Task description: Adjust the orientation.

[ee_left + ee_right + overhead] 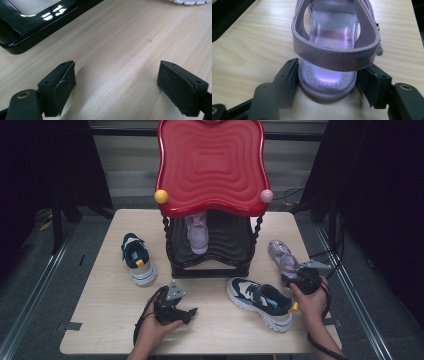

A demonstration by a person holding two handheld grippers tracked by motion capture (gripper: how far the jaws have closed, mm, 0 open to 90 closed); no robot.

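- Right gripper (327, 86) straddles the heel of the glossy lilac strapped sandal (332, 50) lying at the pale wooden table's (100, 320) right edge; pads look to be touching its sole, so grasping it
- Squeeze evenly before lifting
- Left gripper (115, 85) released
- No readable writing

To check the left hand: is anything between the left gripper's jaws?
No, the left gripper stands open over bare wooden table.
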